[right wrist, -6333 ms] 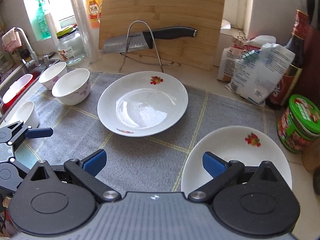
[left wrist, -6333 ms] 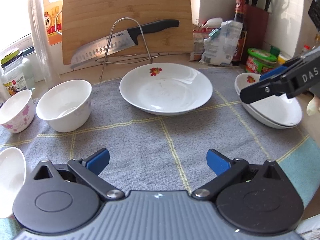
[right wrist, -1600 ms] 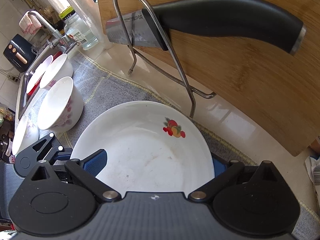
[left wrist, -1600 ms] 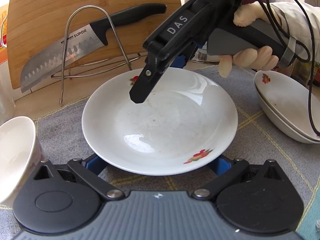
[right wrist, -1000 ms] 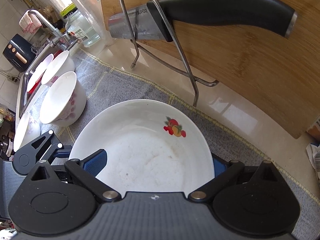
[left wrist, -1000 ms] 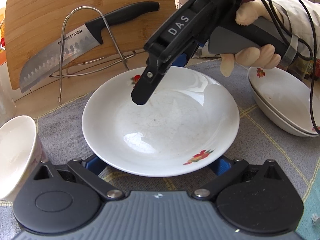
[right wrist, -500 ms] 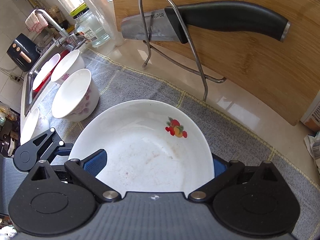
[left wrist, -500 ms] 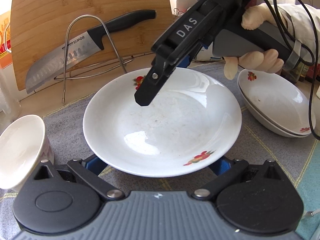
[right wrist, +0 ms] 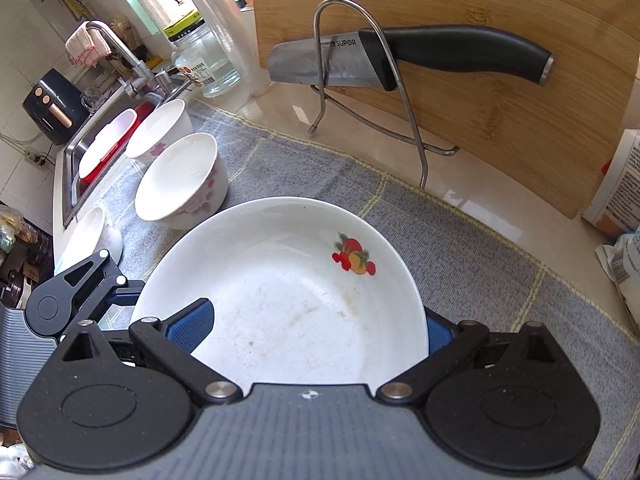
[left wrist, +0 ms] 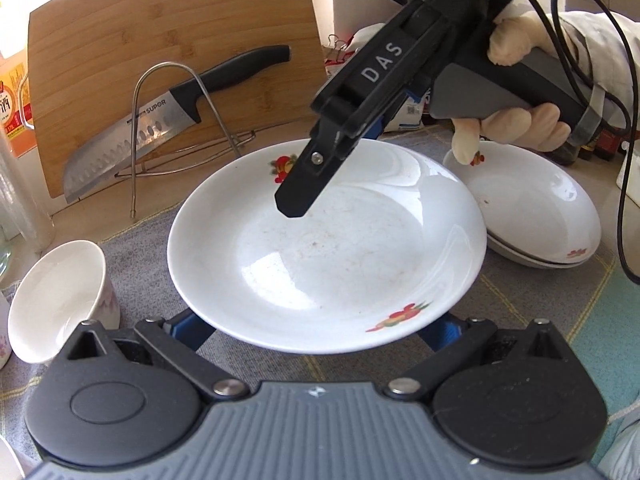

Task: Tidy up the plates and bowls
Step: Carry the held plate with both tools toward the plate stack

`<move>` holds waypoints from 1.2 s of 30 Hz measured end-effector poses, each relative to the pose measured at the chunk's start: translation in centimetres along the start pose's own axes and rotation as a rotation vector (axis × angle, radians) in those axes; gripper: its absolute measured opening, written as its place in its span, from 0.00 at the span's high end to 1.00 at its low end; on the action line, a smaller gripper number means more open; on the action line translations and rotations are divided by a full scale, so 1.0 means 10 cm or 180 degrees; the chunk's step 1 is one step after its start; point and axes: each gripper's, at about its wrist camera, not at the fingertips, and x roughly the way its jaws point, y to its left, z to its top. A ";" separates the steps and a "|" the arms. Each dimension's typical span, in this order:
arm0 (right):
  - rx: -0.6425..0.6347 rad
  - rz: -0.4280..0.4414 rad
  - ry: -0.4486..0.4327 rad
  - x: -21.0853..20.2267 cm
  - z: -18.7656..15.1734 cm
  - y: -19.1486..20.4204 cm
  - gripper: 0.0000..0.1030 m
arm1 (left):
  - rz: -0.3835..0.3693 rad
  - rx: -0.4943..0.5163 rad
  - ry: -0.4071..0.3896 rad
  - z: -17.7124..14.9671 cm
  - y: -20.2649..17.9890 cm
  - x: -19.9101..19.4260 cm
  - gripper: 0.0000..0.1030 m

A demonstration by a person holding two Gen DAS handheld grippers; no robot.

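At the lower left of the left wrist view a white ceramic bowl with pink flowers (left wrist: 60, 300) stands on the grey checked cloth mat (left wrist: 136, 248), near the plate but not touching it. Behind it, at upper left, a steel knife with a black handle (left wrist: 160, 120) sits in a wire rack against a bamboo cutting board (left wrist: 168, 36).

In the middle of the frame lies the white shallow ceramic plate with fruit prints (left wrist: 320, 264). Its near rim covers the blue pads of the left gripper (left wrist: 312, 326), which is spread wide with both fingers beneath the rim. I cannot tell whether the plate rests on them.

From the upper right the right gripper (right wrist: 314, 330) comes in, held by a gloved hand (left wrist: 516, 120). It is also spread wide. In its own view one blue pad lies over the plate's inside and the other sits behind the far rim, so the rim is between the fingers but not clamped.

At the right edge a stack of two similar white plates (left wrist: 536, 216) waits on the mat, which is probably where this plate belongs.

The plate looks stiff, glazed, slick and breakable, and fairly heavy for a pinch at one edge. The thin rim is the only hold, so the pads should close squarely across it while the opposite side is supported. It should then be set onto the stack gently, since glaze on glaze will slide and chip.
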 end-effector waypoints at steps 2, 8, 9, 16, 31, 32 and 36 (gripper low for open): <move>-0.0013 -0.0010 -0.0012 -0.04 -0.03 0.04 0.00 | 0.0004 0.0027 -0.0003 0.01 -0.02 -0.02 0.01; -0.0010 -0.0020 -0.0067 -0.13 -0.13 0.12 0.00 | 0.0001 0.0086 -0.0009 0.04 -0.07 -0.05 0.01; -0.0006 -0.0024 -0.0077 -0.14 -0.14 0.13 0.00 | -0.0004 0.0095 -0.0010 0.05 -0.08 -0.06 0.01; 0.0024 -0.0060 -0.0141 -0.27 -0.26 0.12 0.00 | -0.0030 0.0205 -0.0022 0.09 -0.13 -0.05 0.01; 0.0242 -0.0216 -0.0317 -0.60 -0.60 -0.06 0.00 | -0.0207 0.0482 -0.0059 0.29 -0.39 0.11 0.01; 0.0261 -0.0232 -0.0329 -0.62 -0.63 -0.08 0.00 | -0.0222 0.0501 -0.0065 0.29 -0.43 0.10 0.01; 0.0350 -0.0296 -0.0388 -0.74 -0.76 -0.14 0.00 | -0.0291 0.0588 -0.0090 0.32 -0.57 0.08 0.01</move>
